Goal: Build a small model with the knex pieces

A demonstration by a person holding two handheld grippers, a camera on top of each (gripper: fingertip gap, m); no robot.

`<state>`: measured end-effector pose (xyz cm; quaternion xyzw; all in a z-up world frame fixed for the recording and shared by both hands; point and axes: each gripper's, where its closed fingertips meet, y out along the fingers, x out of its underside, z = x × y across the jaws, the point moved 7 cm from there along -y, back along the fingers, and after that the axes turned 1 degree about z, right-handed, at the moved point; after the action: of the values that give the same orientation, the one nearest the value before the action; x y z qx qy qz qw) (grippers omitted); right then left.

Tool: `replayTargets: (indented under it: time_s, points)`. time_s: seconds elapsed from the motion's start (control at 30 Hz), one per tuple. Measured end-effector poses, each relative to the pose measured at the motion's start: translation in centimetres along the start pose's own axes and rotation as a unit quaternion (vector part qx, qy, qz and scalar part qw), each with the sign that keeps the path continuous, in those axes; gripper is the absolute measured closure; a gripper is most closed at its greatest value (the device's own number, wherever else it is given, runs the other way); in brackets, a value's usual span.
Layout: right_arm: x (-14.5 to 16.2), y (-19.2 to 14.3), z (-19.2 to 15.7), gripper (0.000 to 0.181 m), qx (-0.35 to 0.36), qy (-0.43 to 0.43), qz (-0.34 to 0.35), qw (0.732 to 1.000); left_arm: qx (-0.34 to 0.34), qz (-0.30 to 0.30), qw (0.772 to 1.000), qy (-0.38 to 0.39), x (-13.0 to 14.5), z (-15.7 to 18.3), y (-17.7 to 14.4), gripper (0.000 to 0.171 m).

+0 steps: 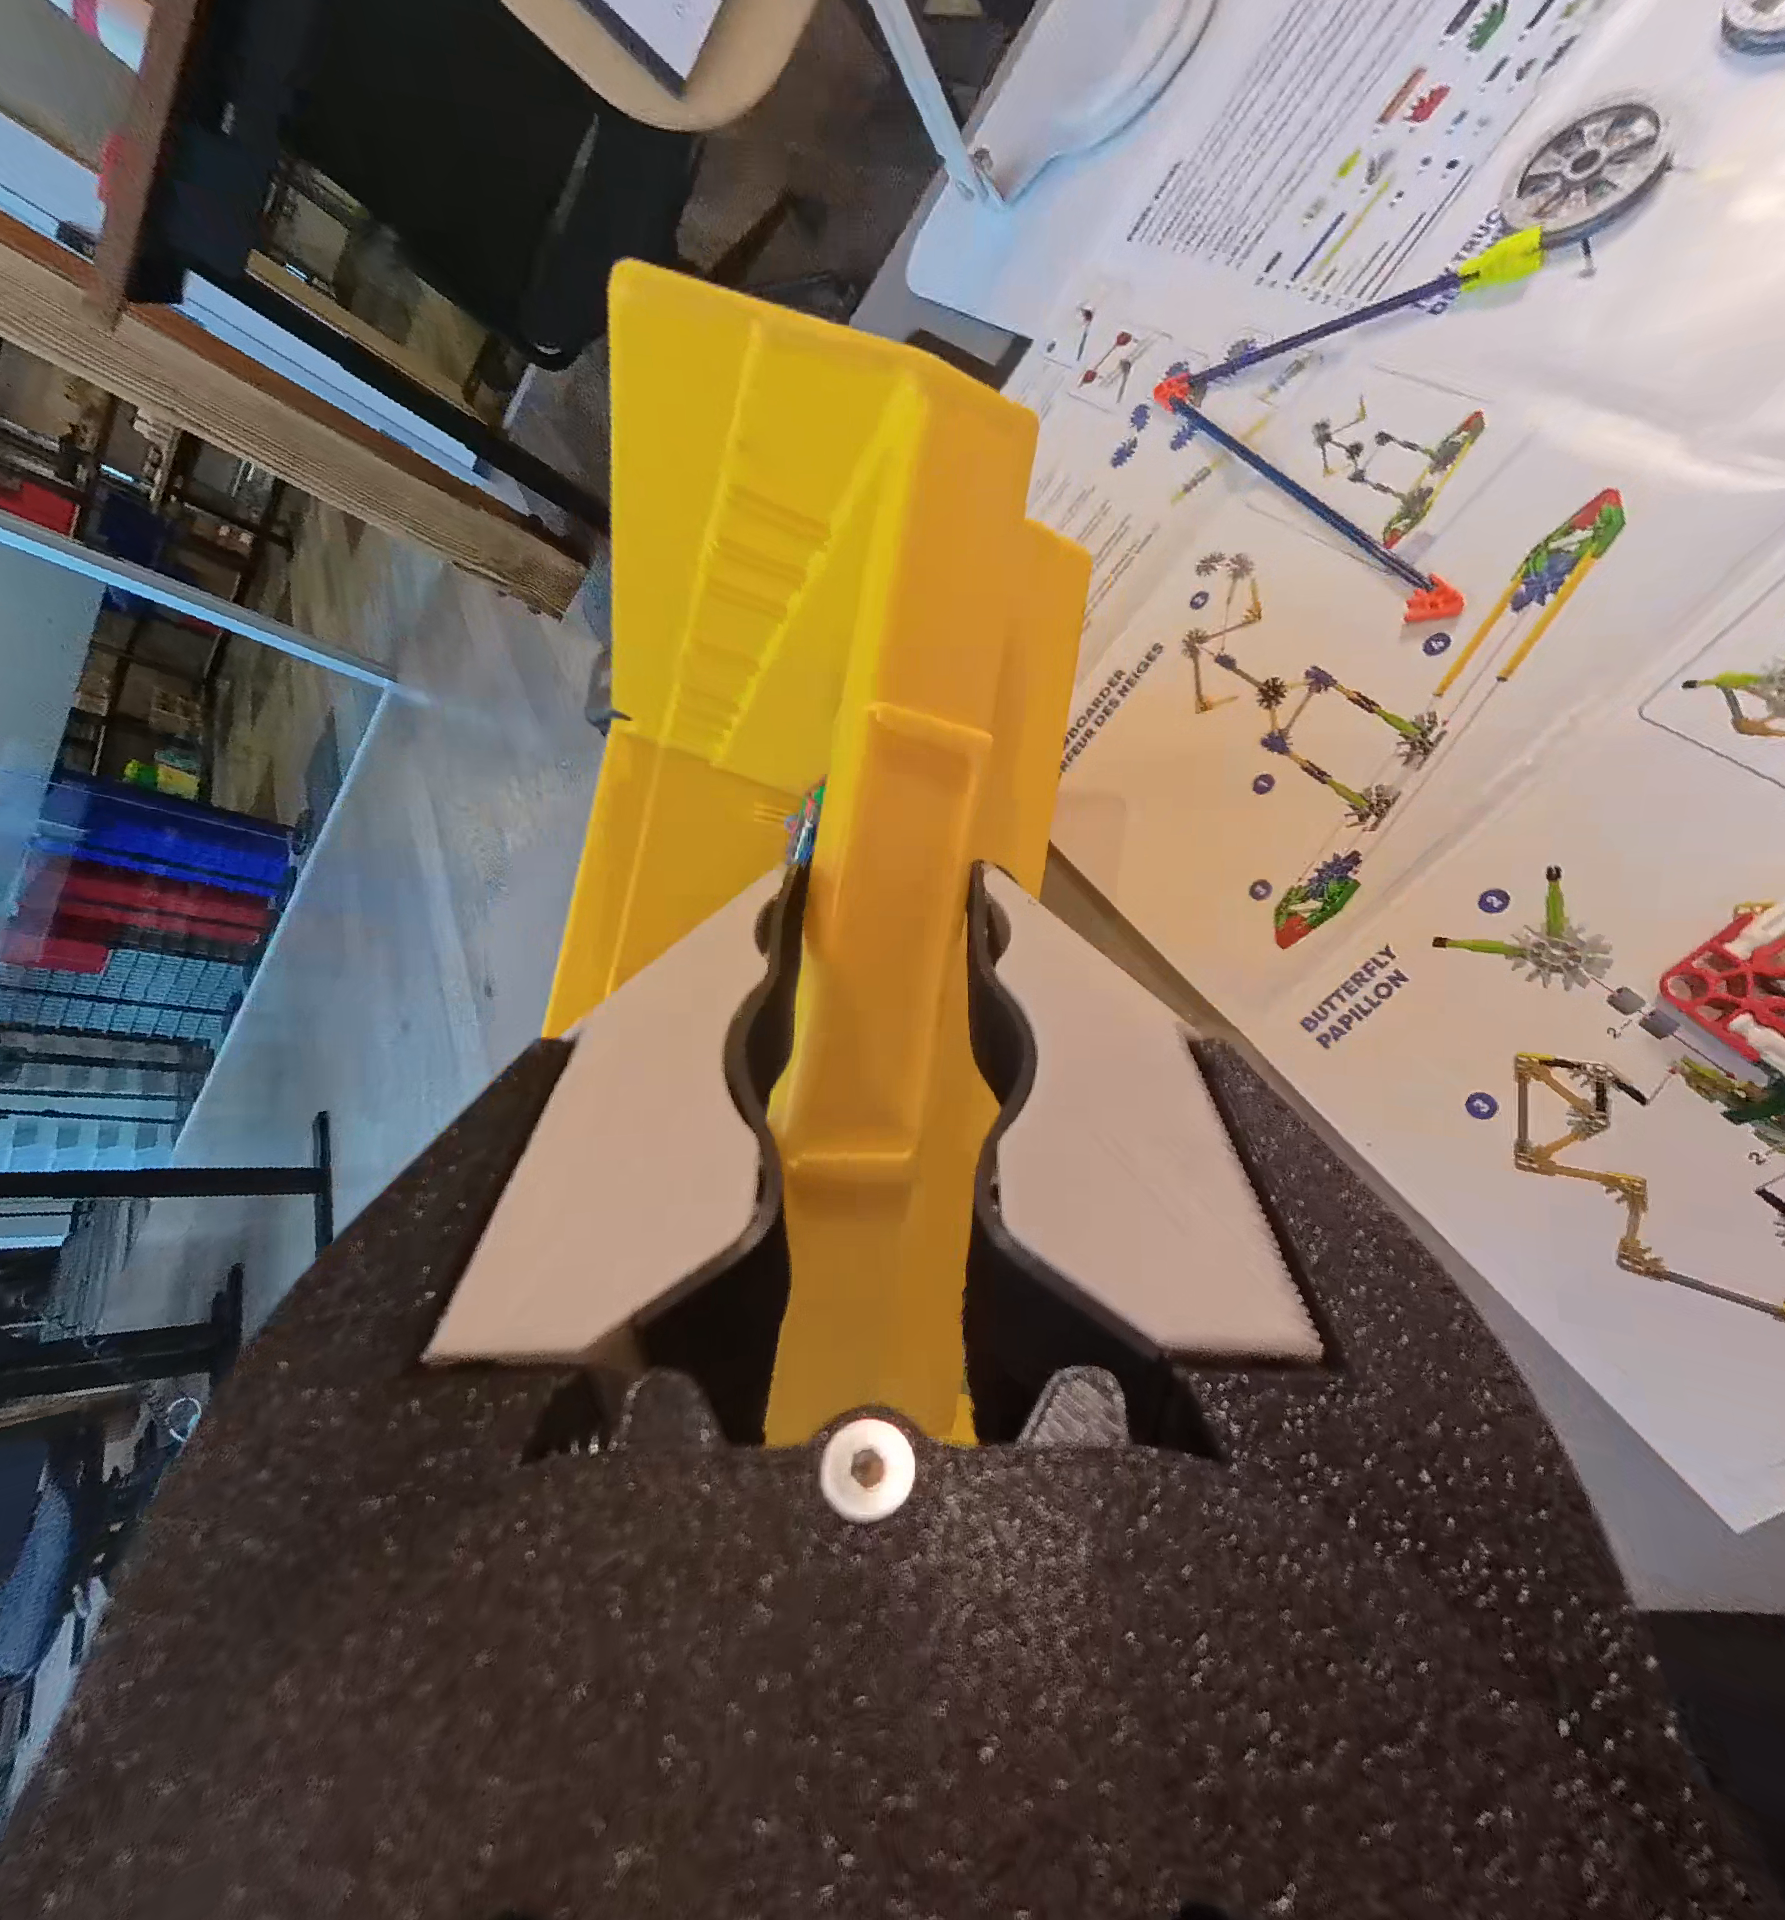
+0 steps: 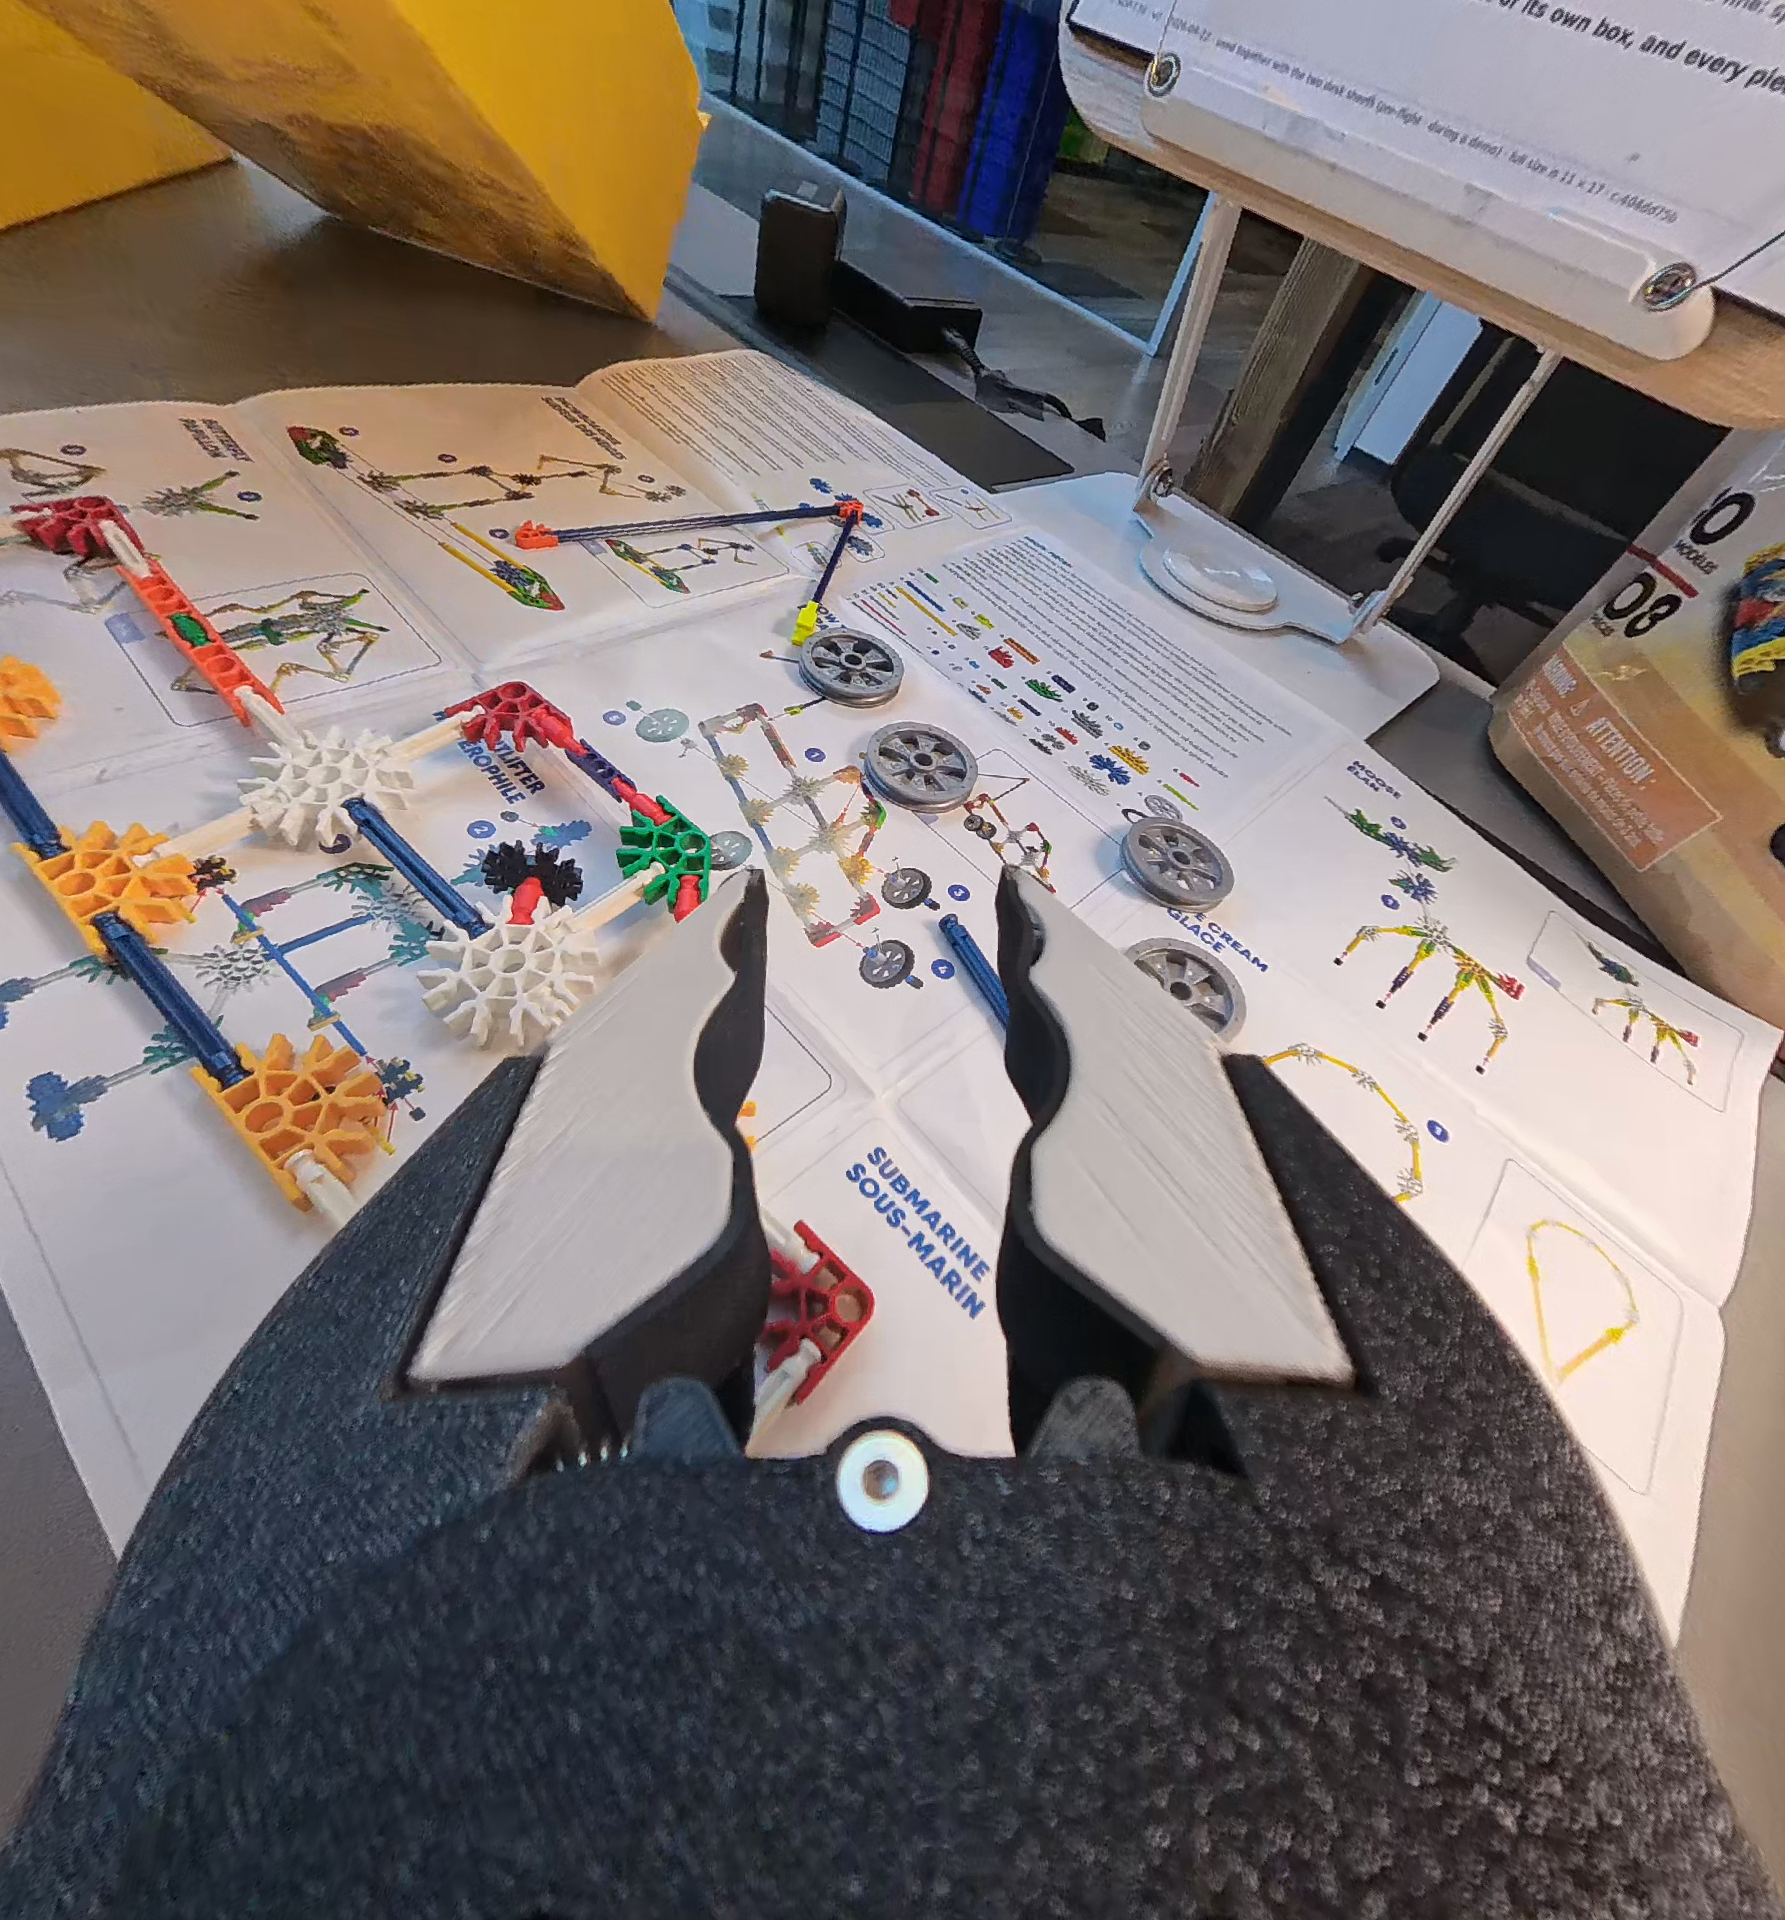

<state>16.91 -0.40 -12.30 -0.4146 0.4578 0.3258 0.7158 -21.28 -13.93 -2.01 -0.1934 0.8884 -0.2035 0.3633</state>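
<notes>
The grey counter (image 2: 244,301) fills the right wrist view, and a large unfolded instruction sheet (image 2: 1075,1143) covers most of it. At the upper left of that frame a yellow plastic bin (image 2: 514,135) hangs tilted above the counter. In the left wrist view the same bin (image 1: 815,582) fills the centre, and the left claw (image 1: 883,883) is clamped on a raised rib of its wall. At the right edge of the right wrist view stands a cardboard toy box (image 2: 1698,748). On the left half of the sheet lies a built frame of rods and connectors (image 2: 327,790), with white, orange, red and green pieces. Four grey wheels (image 2: 919,764) lie in a row at mid-frame. The right claw (image 2: 880,883) hovers over the sheet with its fingers apart, holding nothing; a loose blue rod (image 2: 971,961) lies just beside its right fingertip.
</notes>
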Motion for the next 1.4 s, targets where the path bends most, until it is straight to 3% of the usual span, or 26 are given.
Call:
replayTargets:
  time_s: [0.17,0.33,0.5,0.73,0.83,0.97,1.07,1.17,1.3,1.4]
  points:
    - [-0.1,-0.6,0.3,0.138,0.003,0.009,0.01,1.0,0.037,-0.011,0.998,-0.042,1.2,-0.8,2.5,0.142]
    - [-0.4,-1.1,0.5,0.139,0.007,0.013,0.022,1.0,0.098,-0.037,0.992,-0.066,3.0,3.5,4.3,0.145]
    - [-0.2,-1.0,0.6,0.138,-0.001,0.027,0.023,0.999,0.118,-0.057,0.988,-0.084,4.5,6.7,5.5,0.15]
    - [-0.1,-0.8,0.2,0.138,-0.004,0.021,0.015,1.0,0.131,-0.055,0.983,-0.114,4.8,7.0,5.3,0.153]
    - [-0.1,-0.8,0.2,0.138,-0.003,0.022,0.014,1.0,0.162,0.009,0.974,-0.159,3.0,4.5,2.8,0.148]
    - [-0.1,-0.8,0.3,0.138,-0.003,0.027,0.015,1.0,0.059,0.036,0.978,-0.198,3.5,-5.6,0.1,0.149]
    - [-0.1,-0.7,0.2,0.138,-0.003,0.025,0.014,1.0,0.052,-0.035,0.974,-0.219,6.2,-12.5,1.9,0.149]
    - [-0.2,-0.7,0.2,0.138,0.002,0.022,0.015,1.0,0.107,-0.154,0.963,-0.193,9.8,-15.8,6.7,0.152]
    - [-0.2,-0.8,0.4,0.138,0.018,0.018,0.013,1.0,0.191,-0.31,0.925,-0.113,13.2,-15.1,12.4,0.152]
    - [-0.1,-0.9,0.7,0.138,0.027,0.019,0.012,0.999,0.208,-0.416,0.885,-0.015,15.3,-13.5,15.4,0.16]
